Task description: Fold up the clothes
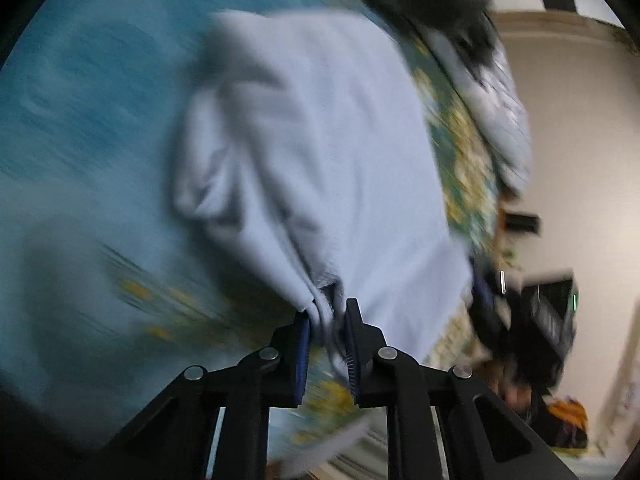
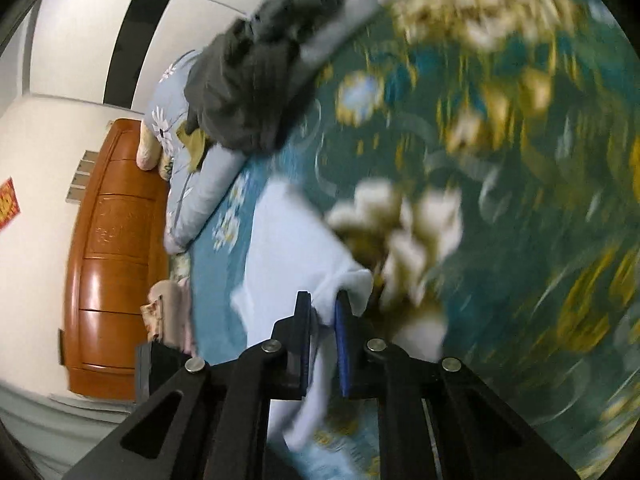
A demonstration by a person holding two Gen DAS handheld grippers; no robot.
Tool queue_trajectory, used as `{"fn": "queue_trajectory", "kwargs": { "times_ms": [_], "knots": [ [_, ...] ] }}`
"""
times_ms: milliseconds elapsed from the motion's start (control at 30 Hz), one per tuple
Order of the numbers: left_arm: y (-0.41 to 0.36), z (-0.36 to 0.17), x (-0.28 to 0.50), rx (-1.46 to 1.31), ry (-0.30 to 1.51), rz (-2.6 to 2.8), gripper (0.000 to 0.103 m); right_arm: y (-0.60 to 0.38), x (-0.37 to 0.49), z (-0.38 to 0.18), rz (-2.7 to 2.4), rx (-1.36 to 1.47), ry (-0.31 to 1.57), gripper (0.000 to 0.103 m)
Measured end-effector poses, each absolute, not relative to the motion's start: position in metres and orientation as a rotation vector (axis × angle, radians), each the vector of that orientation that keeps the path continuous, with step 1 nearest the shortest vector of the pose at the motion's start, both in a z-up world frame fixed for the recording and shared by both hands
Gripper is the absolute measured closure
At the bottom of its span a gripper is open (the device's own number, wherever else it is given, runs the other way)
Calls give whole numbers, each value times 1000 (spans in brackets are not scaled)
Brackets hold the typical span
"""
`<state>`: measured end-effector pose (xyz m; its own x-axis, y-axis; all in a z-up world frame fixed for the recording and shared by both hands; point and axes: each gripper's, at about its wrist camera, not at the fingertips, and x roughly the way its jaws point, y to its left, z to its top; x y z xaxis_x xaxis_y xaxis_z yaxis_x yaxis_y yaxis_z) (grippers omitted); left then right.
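L gripper (image 1: 328,316) & R gripper (image 2: 323,312) each pinch the pale blue garment's (image 1: 320,140) edge over floral bedspread (image 2: 500,160).

Bedroom with a teal floral bed and a wooden headboard

A bed (image 2: 460,128) under a teal bedspread with yellow and white flowers fills both views, much of it blurred. At its head stands a glossy orange-brown wooden headboard (image 2: 116,264) against a plain pale wall (image 2: 36,208). A red paper decoration (image 2: 7,204) hangs on that wall beside the headboard, and above it runs a black band (image 2: 136,32), possibly trim.
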<state>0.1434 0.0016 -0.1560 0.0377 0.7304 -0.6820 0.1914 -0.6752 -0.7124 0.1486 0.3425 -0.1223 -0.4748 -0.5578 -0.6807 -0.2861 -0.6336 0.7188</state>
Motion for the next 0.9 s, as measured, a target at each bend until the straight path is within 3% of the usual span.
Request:
{"fn": "queue_trajectory", "kwargs": {
  "times_ms": [167,367,433,500,533,567,633,767,900],
  "knots": [
    [30,-154,152,-1897,-769,1680,86,372,145,-121,-2306,1561,-1177,93],
    [6,-151,158,-1899,-885,1568,80,384,153,-141,-2316,1598,-1281,90],
    [-2,-138,147,-1835,-880,1623,69,386,160,-147,-2307,1616,-1298,90],
    [-19,-127,137,-1777,-874,1736,51,387,168,-151,-2297,1611,-1320,90],
    [-29,-124,131,-1753,-878,1798,44,387,172,-153,-2291,1605,-1337,86],
    [-38,-126,125,-1752,-900,1846,43,387,178,-157,-2273,1593,-1370,76],
    [-58,-133,115,-1760,-957,1935,41,385,188,-164,-2235,1582,-1422,65],
    [-82,-172,99,-1881,-1118,1911,41,376,204,-179,-2161,1593,-1483,65],
    [-72,-187,86,-1894,-1137,1901,41,368,214,-192,-2106,1594,-1544,65]
  ]
}}
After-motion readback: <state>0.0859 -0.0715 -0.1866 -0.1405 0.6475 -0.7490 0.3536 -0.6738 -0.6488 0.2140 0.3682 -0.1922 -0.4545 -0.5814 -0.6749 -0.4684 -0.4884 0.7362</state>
